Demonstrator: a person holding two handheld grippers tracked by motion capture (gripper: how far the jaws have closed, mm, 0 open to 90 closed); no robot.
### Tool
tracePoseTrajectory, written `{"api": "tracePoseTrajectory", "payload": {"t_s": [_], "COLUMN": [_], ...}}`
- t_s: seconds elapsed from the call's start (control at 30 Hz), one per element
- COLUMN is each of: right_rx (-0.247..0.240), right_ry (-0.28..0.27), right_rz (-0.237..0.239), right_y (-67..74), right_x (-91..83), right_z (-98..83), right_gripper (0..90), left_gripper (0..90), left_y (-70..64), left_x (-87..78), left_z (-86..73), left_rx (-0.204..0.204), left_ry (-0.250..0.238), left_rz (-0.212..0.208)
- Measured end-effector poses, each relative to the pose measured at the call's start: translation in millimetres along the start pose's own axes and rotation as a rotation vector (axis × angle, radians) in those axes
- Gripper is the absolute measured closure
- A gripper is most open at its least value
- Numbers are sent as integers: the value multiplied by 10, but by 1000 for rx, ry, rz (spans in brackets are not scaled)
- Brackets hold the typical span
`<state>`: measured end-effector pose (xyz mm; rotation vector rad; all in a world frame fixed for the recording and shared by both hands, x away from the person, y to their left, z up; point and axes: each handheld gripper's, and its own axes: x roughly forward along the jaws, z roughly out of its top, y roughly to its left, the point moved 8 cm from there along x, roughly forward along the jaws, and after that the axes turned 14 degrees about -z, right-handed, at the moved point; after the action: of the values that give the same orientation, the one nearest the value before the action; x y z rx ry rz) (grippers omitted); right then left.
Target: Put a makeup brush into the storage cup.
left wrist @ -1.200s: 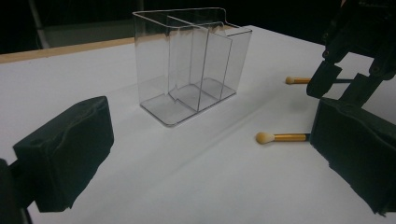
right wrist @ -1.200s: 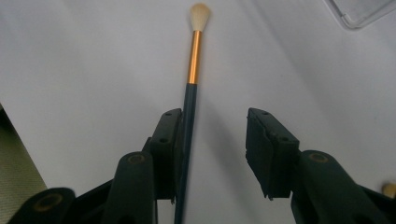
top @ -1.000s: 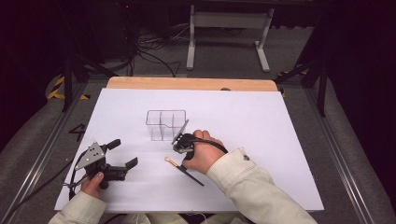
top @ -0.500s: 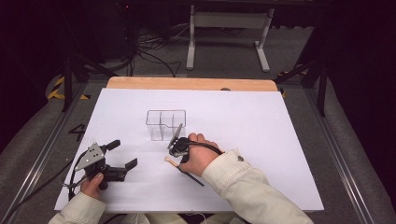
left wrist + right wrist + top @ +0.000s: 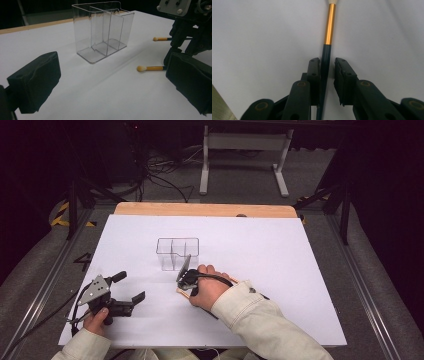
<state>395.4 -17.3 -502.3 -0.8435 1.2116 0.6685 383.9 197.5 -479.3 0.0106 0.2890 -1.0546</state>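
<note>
Black-handled makeup brush [image 5: 327,50] lies between the right hand-held gripper's [image 5: 327,65] closing jaws, right pad not yet touching; left hand-held gripper [image 5: 110,82] gapes wide.

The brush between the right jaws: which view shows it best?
Right gripper view: the brush lies between the closing jaws, one pad touching. Left gripper view shows its bristled end on the table; in the high view the hand covers most of it.
</note>
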Motion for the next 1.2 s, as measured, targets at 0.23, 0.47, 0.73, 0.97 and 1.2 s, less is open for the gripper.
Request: {"api": "tracePoseTrajectory", "payload": {"t_s": [0.23,0.47,0.73,0.97,1.2], "right_rx": [-6,-9,-4,4,20], "right_ry": [15,28,24,15,-36], "right_rz": [-38,-59,-54,-39,-38], "right_y": [7,13,7,-1,-34], "right_x": [6,7,4,-3,-131], "right_z": [11,14,13,2,14], "right_gripper": [802,835,836,837,837], "left_gripper": [3,3,3,3,3], "left_y": [0,1,4,6,7], "left_x": [4,8,8,11,11], "left_z": [-4,-4,-4,-5,-6], "left_rx": [-1,-2,-2,-1,-2], "left_ry": [2,2,2,4,4], "left_rz": [-1,-3,-3,-3,-3]}}
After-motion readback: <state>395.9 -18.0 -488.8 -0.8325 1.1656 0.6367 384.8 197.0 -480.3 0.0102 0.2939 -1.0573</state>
